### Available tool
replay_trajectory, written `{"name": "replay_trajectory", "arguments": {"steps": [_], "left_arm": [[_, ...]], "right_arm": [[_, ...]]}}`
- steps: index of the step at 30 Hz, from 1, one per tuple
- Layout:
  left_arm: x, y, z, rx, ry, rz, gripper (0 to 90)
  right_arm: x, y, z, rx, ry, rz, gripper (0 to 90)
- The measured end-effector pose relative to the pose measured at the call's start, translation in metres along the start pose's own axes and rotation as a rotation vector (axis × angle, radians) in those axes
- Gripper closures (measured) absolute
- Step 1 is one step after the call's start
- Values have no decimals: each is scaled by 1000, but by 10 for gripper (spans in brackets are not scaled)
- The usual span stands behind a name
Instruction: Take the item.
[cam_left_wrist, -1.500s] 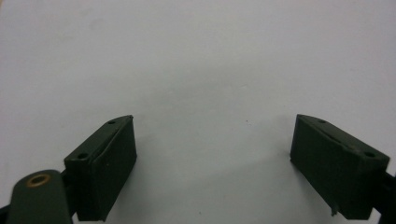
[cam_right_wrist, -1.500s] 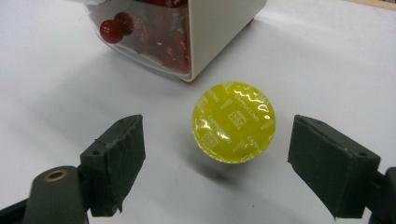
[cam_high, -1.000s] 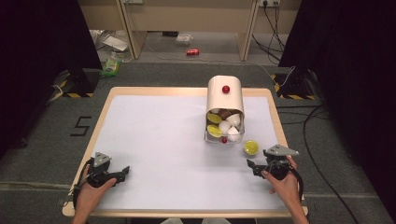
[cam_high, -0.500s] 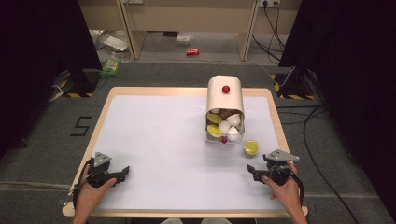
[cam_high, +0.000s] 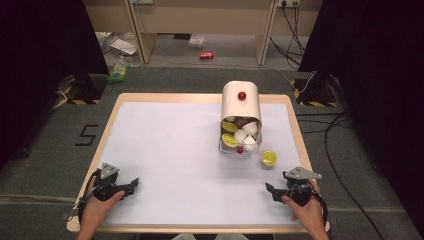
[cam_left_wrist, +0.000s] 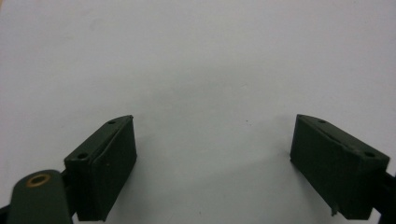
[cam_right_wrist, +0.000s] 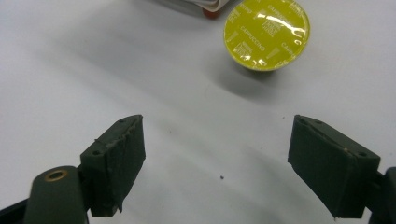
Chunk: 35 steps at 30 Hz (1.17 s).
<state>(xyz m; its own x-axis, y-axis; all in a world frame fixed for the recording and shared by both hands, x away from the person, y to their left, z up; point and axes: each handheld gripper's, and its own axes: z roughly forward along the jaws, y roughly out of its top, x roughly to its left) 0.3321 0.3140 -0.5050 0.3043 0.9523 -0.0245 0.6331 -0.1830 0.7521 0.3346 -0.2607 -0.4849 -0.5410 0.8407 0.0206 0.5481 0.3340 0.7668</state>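
Your right tongs stand apart and empty just short of the yellow capsule lying loose beside the tipped container's mouth, so closing off-centre could skid that round, slick capsule away across the counter.

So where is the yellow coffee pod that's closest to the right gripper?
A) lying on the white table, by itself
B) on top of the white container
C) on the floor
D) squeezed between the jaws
A: the yellow coffee pod lies on the white table ahead of the right gripper, whose open jaws are empty, just beside the tipped white container.
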Motion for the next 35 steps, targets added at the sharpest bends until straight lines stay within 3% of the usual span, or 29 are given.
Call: {"name": "replay_trajectory", "arguments": {"steps": [24, 35], "left_arm": [[0, 0, 0, 0, 1, 0, 137], [0, 0, 0, 0, 1, 0, 137]], "right_arm": [[7, -22, -12, 37, 0, -6, 183], [7, -24, -11, 45, -9, -21, 182]]}}
